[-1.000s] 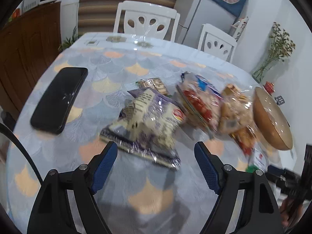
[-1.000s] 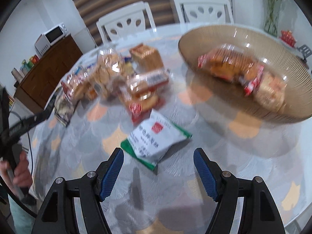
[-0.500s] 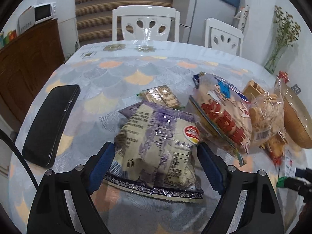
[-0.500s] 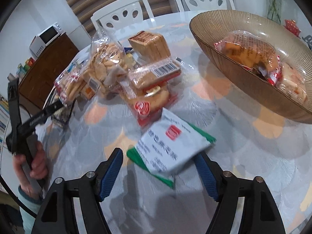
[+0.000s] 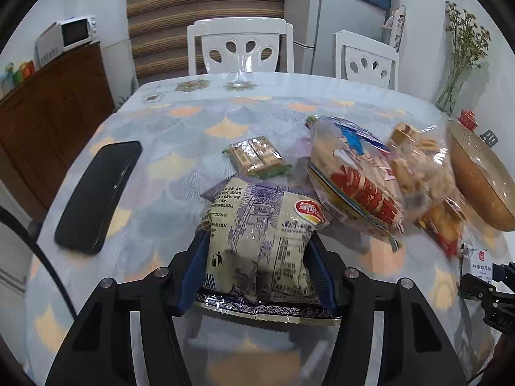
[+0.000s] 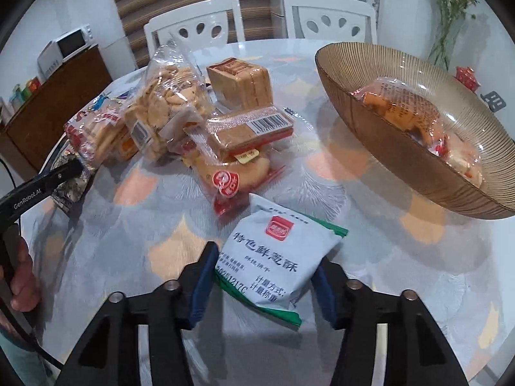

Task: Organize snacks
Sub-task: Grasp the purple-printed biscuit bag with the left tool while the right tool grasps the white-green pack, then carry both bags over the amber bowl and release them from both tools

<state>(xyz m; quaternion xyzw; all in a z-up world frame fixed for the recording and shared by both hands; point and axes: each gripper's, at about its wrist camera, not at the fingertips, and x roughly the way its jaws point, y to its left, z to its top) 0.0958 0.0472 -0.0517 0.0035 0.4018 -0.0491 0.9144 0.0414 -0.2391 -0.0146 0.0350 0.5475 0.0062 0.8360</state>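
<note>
You are working at table (image 5: 167, 135), bowl (image 6: 379, 135) far right.
- Left gripper (image 5: 257, 273): jaws just closing, now clamping purple bag (image 5: 260, 234) at near end.
- Right gripper (image 6: 262, 284): jaws just closing, now squeezing white pack (image 6: 273, 257).
- Risks: you are gripping puffy film, so it could slip or pop; purple bag could drag on red bag (image 5: 357, 189).
- Writing: white pack "特色鲜葱酥"; gripper arm "GenRobot.AI".

We see a phone (image 5: 98, 196) lying left of the snack bags (image 5: 354, 186) on the table (image 5: 193, 109), with the bowl (image 5: 479, 186) to their right.
</note>
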